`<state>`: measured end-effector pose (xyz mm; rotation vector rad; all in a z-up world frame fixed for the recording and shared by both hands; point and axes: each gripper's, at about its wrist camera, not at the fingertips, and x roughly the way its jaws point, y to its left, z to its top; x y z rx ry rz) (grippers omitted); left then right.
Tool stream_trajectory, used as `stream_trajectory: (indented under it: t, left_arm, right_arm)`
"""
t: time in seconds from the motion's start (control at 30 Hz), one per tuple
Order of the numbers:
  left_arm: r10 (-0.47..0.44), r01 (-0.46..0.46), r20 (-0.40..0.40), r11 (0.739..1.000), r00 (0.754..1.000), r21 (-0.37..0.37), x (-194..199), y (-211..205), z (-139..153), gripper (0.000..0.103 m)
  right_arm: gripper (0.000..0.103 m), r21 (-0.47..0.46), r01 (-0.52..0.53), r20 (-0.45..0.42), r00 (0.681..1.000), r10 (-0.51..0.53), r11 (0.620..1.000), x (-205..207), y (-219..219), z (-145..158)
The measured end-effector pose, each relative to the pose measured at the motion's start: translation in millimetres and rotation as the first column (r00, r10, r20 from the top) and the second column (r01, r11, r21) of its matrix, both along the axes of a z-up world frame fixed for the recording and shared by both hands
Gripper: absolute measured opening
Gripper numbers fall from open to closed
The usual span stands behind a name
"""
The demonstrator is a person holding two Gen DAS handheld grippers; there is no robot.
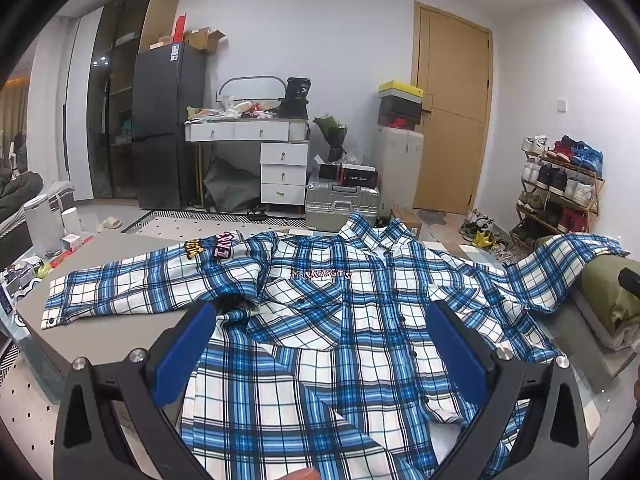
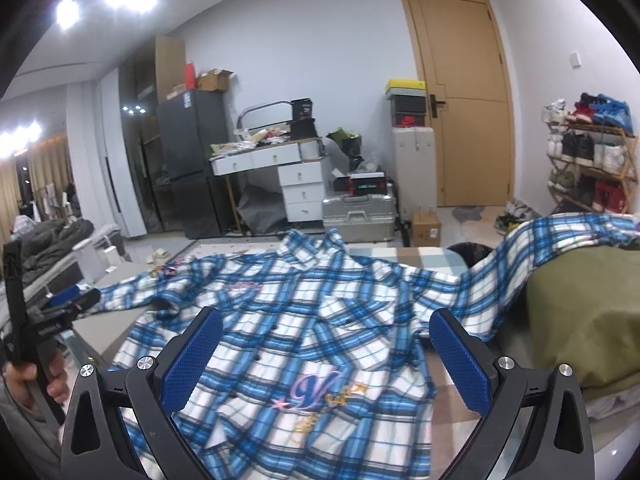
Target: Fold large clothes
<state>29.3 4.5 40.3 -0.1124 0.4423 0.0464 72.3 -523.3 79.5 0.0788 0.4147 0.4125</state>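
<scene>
Both tongs are hanging open over the spread plaid shirt, nothing gripped yet.

The left tongs (image 1: 320, 344) and right tongs (image 2: 326, 352) are gaping wide above the plaid shirt (image 1: 360, 320), which is lying front-up and buttoned on the grey surface (image 1: 120, 336). Its left sleeve (image 1: 140, 288) is lying flat; the right sleeve (image 2: 560, 248) is trailing over an olive bundle (image 2: 580, 320). Judging from this, pulling that sleeve back flat first, then pinching one cloth layer at the side edge, should be giving a clean fold.

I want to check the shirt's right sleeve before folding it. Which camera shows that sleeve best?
The right wrist view: the sleeve runs large from the shoulder up over the green bedding. The left wrist view shows the same sleeve smaller, squeezed near the frame's right edge, its cuff end hard to make out.
</scene>
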Motion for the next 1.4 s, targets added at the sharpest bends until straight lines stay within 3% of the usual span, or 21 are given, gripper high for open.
stream_trajectory:
  t: [0.2,0.43,0.57,0.77,0.9,0.97,1.13,1.3,1.4]
  left_arm:
    - [-0.001,0.001,-0.031,1.000,1.000,-0.006,11,1,-11,0.102]
    - [-0.009,0.008,-0.055,1.000,0.998,-0.018,25,-1,-22,0.102]
    - [-0.022,0.021,-0.050,1.000,0.999,-0.020,35,-4,-22,0.102]
    - [-0.046,0.044,-0.035,0.998,0.998,-0.040,51,0,-4,0.102]
    - [-0.051,0.049,-0.059,0.998,0.997,-0.044,59,4,2,0.102]
    - [-0.053,0.050,-0.081,0.998,0.995,-0.033,62,0,-4,0.102]
    - [-0.079,0.069,-0.111,0.994,0.991,-0.087,67,-5,-21,0.102]
    - [-0.079,0.067,-0.133,0.994,0.988,-0.090,68,-11,-31,0.102]
    - [-0.071,0.058,-0.154,0.994,0.986,-0.089,68,-9,-36,0.102]
  right_arm:
    - [0.103,-0.012,0.051,-0.038,0.998,-0.052,0.999,12,-10,-12]
    - [0.103,0.035,0.175,-0.075,0.982,-0.172,0.984,22,-46,-19]
    - [0.103,0.073,0.268,-0.110,0.960,-0.259,0.961,32,-88,-4]
    - [0.103,0.116,0.365,-0.124,0.928,-0.351,0.924,51,-142,42]
    - [0.103,0.162,0.451,-0.216,0.884,-0.415,0.878,82,-192,50]
    - [0.103,0.192,0.487,-0.292,0.857,-0.425,0.852,101,-215,45]
    - [0.093,0.216,0.584,-0.451,0.770,-0.451,0.782,149,-265,17]
    - [0.092,0.221,0.650,-0.506,0.714,-0.485,0.727,178,-292,6]
    - [0.093,0.174,0.687,-0.517,0.673,-0.529,0.706,196,-295,3]
